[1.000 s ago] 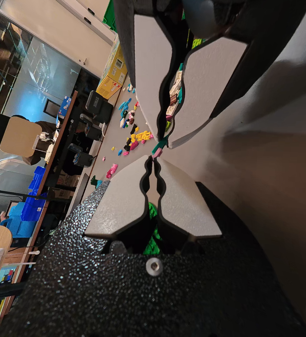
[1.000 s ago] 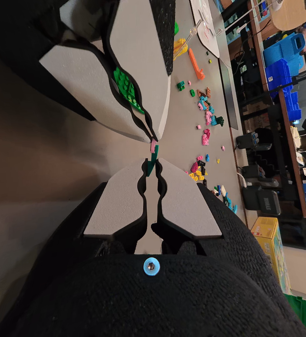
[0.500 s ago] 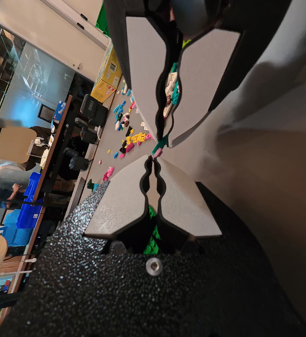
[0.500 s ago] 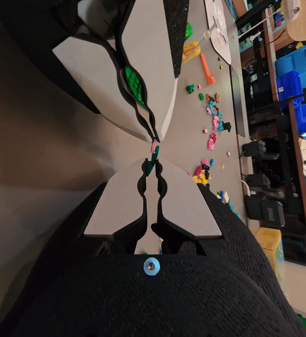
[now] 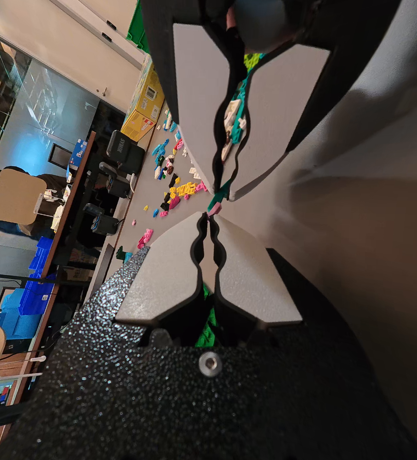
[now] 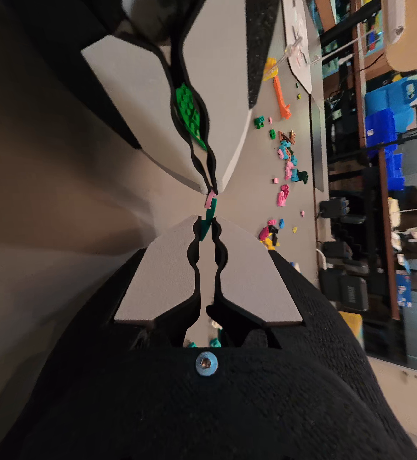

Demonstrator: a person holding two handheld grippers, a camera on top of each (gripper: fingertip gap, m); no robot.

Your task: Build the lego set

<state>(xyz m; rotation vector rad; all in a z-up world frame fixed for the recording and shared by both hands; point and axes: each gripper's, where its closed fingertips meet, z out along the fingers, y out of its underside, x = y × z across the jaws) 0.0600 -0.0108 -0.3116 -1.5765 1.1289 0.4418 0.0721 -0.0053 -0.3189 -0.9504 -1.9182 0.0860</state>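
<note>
The two tongs are meeting tip to tip above the grey desk (image 5: 351, 236), each one gripping a small toy-brick piece. The left tongs (image 5: 208, 216) are pinching a small pink plate (image 5: 214, 208) at their very tips, the pads pressing on its near end while the rest of the piece is sticking out forward beyond them. The right tongs (image 6: 207, 220) are clamping a dark green plate (image 6: 208, 221) between their pads, one end lying back inside the wavy gap and the other end reaching forward past the tips. The two pieces are touching each other in the short space between the two pairs of tips, the pink plate (image 6: 209, 199) lying against the side of the far end of the green one and overlapping it. Seen from the left tongs, the green plate (image 5: 218, 196) is running from the pink piece up into the tips of the right tongs (image 5: 223, 193), which are pointing straight back at the camera. Behind the left tongs' fingers a bright green studded plate (image 6: 188, 112) is showing through the gap; whether it is lying on the desk cannot be told. Off to the side of both tongs, well apart from the tips, loose bricks (image 5: 177, 189) in yellow, pink, black and blue are lying scattered on the desk, with a yellow box (image 5: 145, 109) farther off and an orange tool (image 6: 280, 98) near the desk's other end.
</note>
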